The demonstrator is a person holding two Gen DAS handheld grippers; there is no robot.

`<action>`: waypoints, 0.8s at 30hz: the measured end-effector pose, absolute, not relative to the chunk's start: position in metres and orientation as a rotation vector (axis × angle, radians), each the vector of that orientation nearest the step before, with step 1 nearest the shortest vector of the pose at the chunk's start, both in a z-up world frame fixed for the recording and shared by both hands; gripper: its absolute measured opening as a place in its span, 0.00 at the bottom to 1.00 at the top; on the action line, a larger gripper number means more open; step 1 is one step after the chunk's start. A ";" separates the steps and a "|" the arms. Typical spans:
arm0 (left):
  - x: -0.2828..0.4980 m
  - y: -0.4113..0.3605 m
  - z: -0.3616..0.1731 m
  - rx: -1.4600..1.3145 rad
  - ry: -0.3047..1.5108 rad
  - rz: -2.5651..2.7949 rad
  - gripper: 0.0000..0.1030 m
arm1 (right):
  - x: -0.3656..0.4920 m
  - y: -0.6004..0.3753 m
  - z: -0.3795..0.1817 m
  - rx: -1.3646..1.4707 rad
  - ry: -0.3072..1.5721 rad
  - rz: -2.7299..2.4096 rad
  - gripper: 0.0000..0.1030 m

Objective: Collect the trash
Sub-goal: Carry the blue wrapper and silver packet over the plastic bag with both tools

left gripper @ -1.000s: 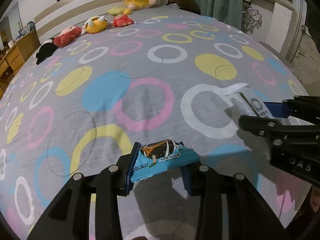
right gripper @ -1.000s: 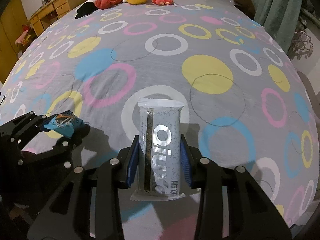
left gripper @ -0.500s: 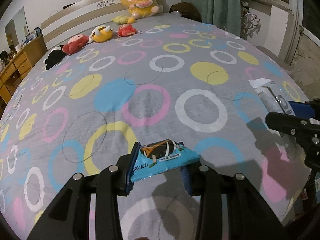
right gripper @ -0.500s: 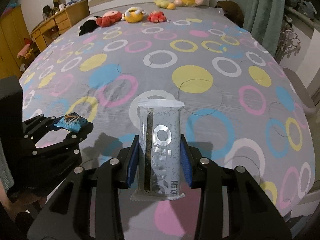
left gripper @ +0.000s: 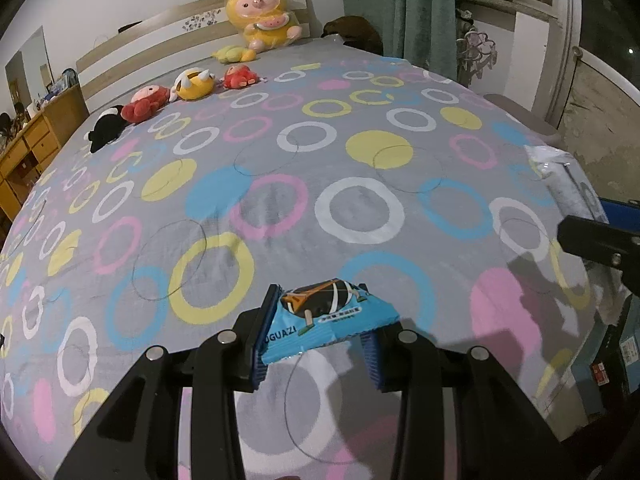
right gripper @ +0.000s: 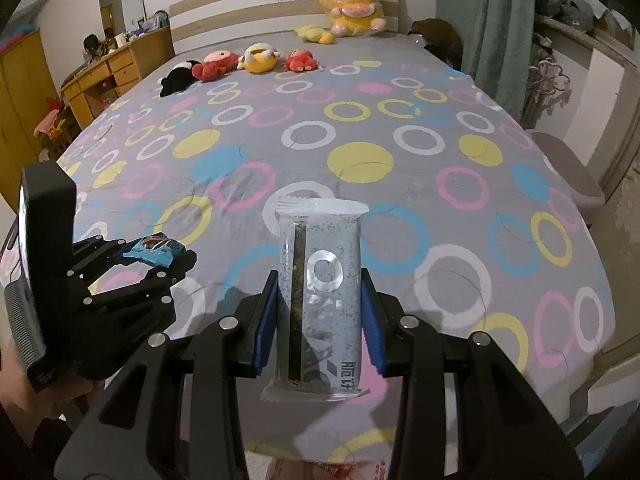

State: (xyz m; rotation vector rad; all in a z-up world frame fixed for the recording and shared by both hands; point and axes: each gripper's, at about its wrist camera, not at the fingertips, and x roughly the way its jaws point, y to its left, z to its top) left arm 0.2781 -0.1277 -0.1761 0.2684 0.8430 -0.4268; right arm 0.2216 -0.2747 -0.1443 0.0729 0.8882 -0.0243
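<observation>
My left gripper is shut on a small blue snack packet and holds it above the near end of the bed. It also shows at the left of the right wrist view, with the packet in its tips. My right gripper is shut on a long grey speckled snack wrapper, held upright above the bed's near edge. That wrapper shows at the right edge of the left wrist view.
The bed has a grey sheet with coloured rings. Several plush toys line its far end by the headboard. A wooden dresser stands at the left, a green curtain and a stool at the right.
Both grippers have drawn back and risen from the bed, each still holding its wrapper. More of the room and the bed's near edge is in view.
</observation>
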 end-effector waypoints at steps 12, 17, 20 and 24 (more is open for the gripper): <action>0.223 -0.137 -0.169 0.297 0.831 -0.520 0.36 | 0.147 -0.280 -0.137 0.130 0.863 -0.093 0.36; 0.201 -0.144 -0.169 0.321 0.827 -0.559 0.36 | 0.114 -0.284 -0.142 0.156 0.867 -0.130 0.36; 0.191 -0.149 -0.169 0.321 0.831 -0.586 0.36 | 0.092 -0.286 -0.149 0.175 0.879 -0.150 0.36; 0.174 -0.161 -0.172 0.346 0.832 -0.631 0.36 | 0.063 -0.289 -0.161 0.196 0.899 -0.177 0.36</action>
